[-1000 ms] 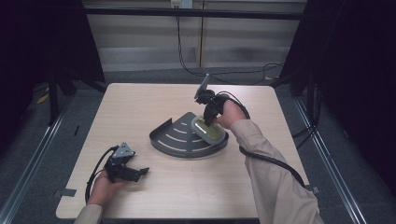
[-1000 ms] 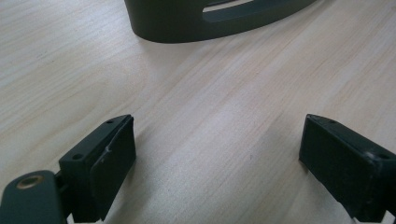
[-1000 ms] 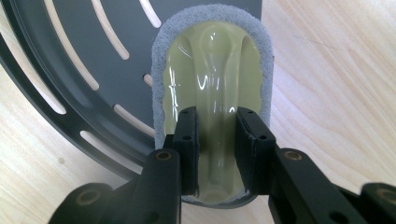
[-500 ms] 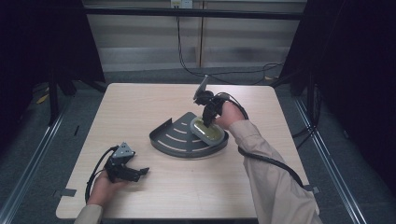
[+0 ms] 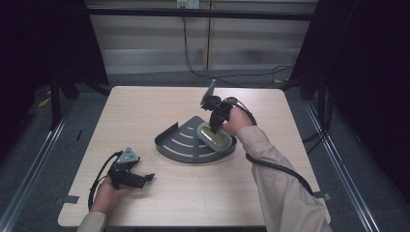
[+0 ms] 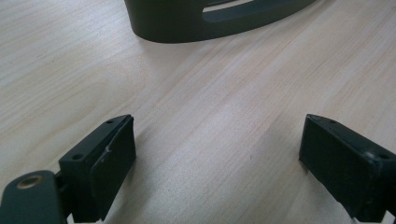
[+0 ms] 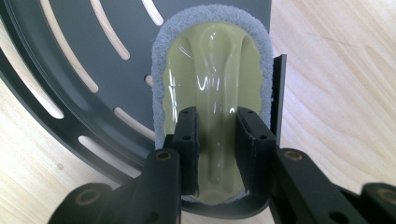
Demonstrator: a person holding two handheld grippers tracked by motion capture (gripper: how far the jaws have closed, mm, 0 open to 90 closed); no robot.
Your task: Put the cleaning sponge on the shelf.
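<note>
Two tools are sitting over the tabletop, and just one of them is doing any work. The right tool is pinching the raised central ridge of a pale yellow-green scrubber with a grey foam rim, its jaws closed snugly against that ridge from both sides. The scrubber is lying on the dark slotted tray, a quarter-round piece resting near the middle of the tabletop, and it is sitting toward the tray's right-hand straight edge, close to the tray's corner. Whether the scrubber is being lifted clear or is resting flat on the tray, the pictures are not showing plainly.

The left tool is lying near the tabletop's front-left corner with its jaws standing wide apart and nothing between them; the tray's curved wall is showing beyond it.

Judging from this, the grasp is looking complete, while carrying the scrubber anywhere is remaining to be done.
</note>
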